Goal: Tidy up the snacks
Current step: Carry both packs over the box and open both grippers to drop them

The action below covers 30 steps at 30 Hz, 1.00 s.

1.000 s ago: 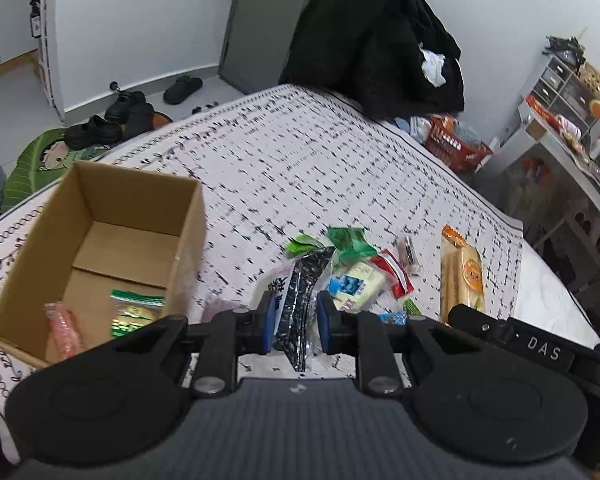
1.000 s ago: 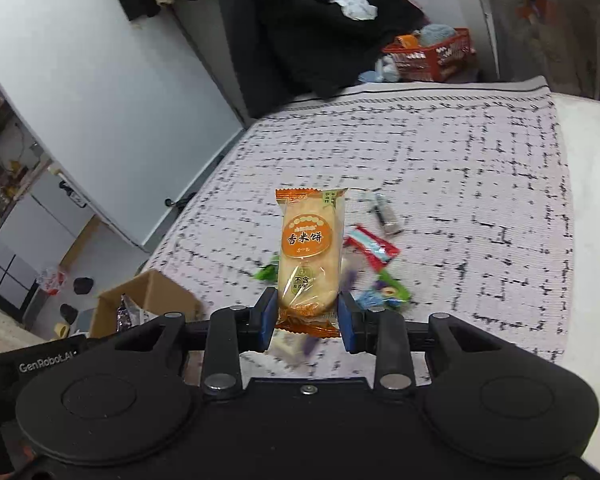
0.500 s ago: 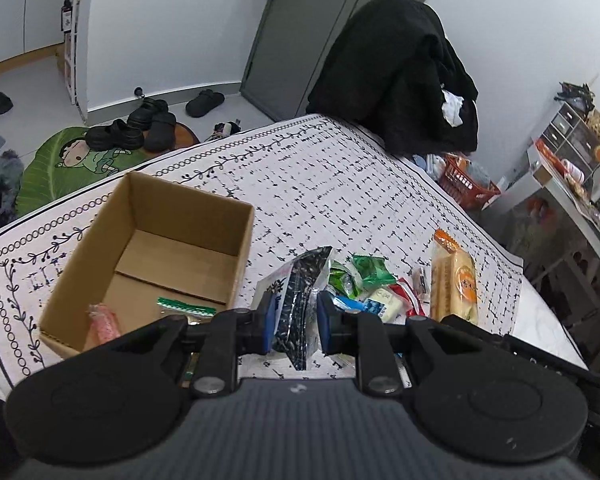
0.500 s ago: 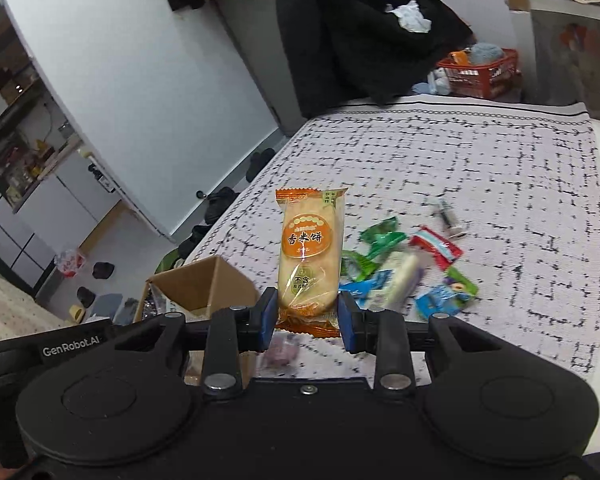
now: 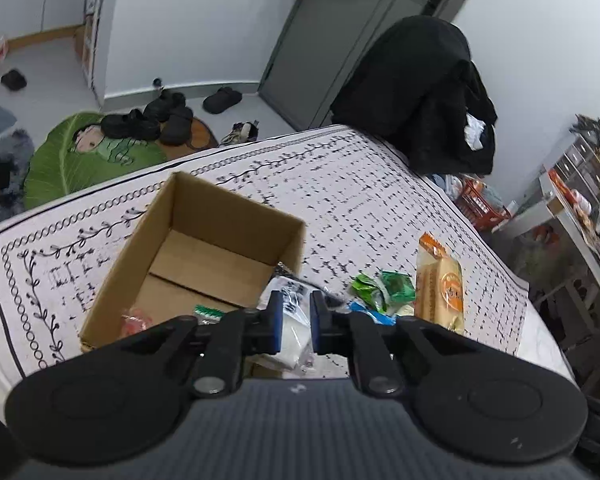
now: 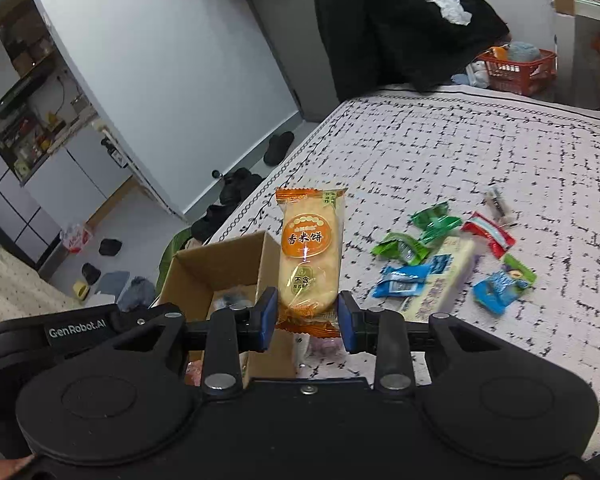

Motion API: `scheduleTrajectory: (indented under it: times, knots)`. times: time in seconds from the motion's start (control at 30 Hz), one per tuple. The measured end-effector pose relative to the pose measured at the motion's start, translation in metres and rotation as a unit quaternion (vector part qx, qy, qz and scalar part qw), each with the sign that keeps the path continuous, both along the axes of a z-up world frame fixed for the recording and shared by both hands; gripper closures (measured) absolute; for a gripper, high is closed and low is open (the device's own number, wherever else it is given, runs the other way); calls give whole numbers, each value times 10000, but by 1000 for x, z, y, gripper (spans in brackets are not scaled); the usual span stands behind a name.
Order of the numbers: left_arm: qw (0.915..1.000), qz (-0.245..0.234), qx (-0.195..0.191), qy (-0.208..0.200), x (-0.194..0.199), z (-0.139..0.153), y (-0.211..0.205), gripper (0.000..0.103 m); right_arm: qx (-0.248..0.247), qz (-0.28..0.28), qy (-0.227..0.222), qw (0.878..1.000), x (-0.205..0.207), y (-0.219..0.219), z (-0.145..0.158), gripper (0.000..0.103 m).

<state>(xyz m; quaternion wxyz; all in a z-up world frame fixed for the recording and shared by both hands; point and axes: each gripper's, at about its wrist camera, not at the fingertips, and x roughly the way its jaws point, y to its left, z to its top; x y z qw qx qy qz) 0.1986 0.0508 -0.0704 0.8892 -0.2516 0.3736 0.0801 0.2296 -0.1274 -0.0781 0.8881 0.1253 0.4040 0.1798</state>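
Left gripper (image 5: 294,322) clamped on a clear-and-white snack packet (image 5: 290,330), blue pads (image 5: 275,322) pinching it from both sides. Packet hanging just past the near right corner of the open cardboard box (image 5: 204,216), which sits ahead and to the left of the fingers on the patterned cloth (image 5: 340,184). Inside the box, near its closest wall, a pink wrapped snack (image 5: 134,318) and a green-striped packet (image 5: 208,312).

Right gripper (image 6: 307,318) closed on the lower end of an orange rice cracker pack (image 6: 309,256), held upright between the pads, its top pointing away. Box ahead and to the left of this gripper. Loose snacks (image 6: 440,256) scattered on the cloth ahead and to the right: green, blue, red and pale yellow wrappers, well apart from the box.
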Motion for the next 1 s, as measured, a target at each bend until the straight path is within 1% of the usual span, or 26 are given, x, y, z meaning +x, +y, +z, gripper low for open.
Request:
scheduleTrajectory:
  times: [0.3,0.4,0.5,0.53,0.57,0.6,0.67,0.7,0.77,0.87,0.93,0.97,1.0]
  knots:
    - [9993,299,-184,146,-5,-10,36,90,19,195,87,9998,-1,31,-3,72]
    - [9986,455,-167,215,-7,-12,43,87,48,309,145,9994,-2,42,-5,72]
    - [9972,611,-289,325,-8,-15,53,84,50,443,193,9988,-3,53,-9,72]
    - [9967,659,-315,350,-9,-15,56,80,47,484,207,9986,-3,57,-10,72]
    - [9962,718,-311,380,-10,-15,59,72,40,527,227,9983,-3,61,-12,72]
    - [9958,764,-302,402,-11,-15,61,69,35,563,249,9981,-3,64,-13,72]
    - [9956,809,-289,383,-13,-13,65,57,33,610,315,9976,-3,71,-18,72]
    - [9955,830,-279,371,-15,-12,67,53,23,623,341,9975,-2,74,-20,71]
    - [9952,869,-254,370,-16,-10,70,39,19,638,387,9972,-1,80,-24,71]
    - [9948,907,-214,402,-17,-7,75,29,14,633,397,9972,2,86,-27,71]
    - [9945,924,-185,447,-18,-7,78,24,5,659,356,9972,4,90,-27,70]
    - [9945,922,-189,454,-18,-7,79,22,-4,704,330,9970,4,93,-27,69]
    - [9945,923,-206,456,-18,-8,81,21,-22,725,338,9968,6,94,-27,63]
